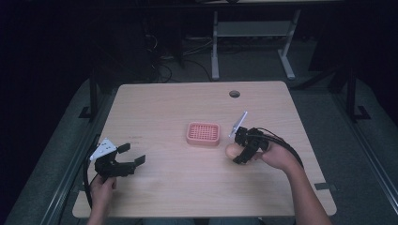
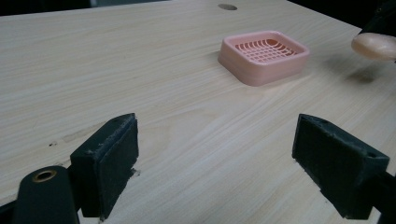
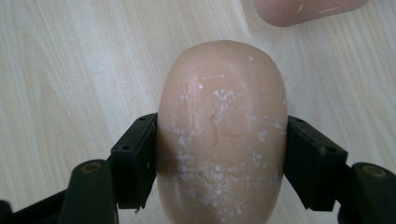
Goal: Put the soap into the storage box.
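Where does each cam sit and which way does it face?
High view: above the person's side, looking forward and down on the table; forearms, hands, left tool and right tool show.
Left gripper view: on the left tool, looking low across the table at the pink soap dish; its jaws stand apart.
Right gripper view: on the right tool, looking down on the soap bar clamped between its jaws.
Shared: the dish and the bar appear in all three views.

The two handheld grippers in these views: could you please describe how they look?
Both are black two-jaw tools. The left gripper carries a pale grey three-cornered plate on top and trails a black cable; its jaws end in thick, blocky dark pads. The right gripper has a similar grey plate and a looping black cable. Both forearms appear bare.
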### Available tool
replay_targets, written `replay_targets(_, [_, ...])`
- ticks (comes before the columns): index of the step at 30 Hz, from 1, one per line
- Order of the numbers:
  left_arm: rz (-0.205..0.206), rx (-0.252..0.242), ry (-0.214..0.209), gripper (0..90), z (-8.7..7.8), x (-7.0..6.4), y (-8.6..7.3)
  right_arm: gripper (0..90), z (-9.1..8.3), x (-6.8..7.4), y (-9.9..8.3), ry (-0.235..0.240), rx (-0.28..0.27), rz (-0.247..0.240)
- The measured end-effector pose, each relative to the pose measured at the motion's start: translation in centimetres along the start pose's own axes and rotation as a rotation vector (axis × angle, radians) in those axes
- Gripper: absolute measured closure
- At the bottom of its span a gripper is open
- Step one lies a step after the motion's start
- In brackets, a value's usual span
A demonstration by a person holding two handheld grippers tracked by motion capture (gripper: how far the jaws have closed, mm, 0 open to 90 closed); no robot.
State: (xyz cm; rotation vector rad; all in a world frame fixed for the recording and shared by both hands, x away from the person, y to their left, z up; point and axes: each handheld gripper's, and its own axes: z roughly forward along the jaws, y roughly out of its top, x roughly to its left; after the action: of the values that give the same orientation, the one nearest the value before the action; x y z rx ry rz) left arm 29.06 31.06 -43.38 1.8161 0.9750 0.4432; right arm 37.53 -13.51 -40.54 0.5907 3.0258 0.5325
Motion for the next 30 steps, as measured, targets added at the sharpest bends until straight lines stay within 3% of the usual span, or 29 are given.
replay_targets(30, [-0.001, -0.006, -0.001, 14.3, 0.0, 0.1, 0.0, 31.9, -0.6, -1.7, 4.1, -0.008, 0.006, -0.043])
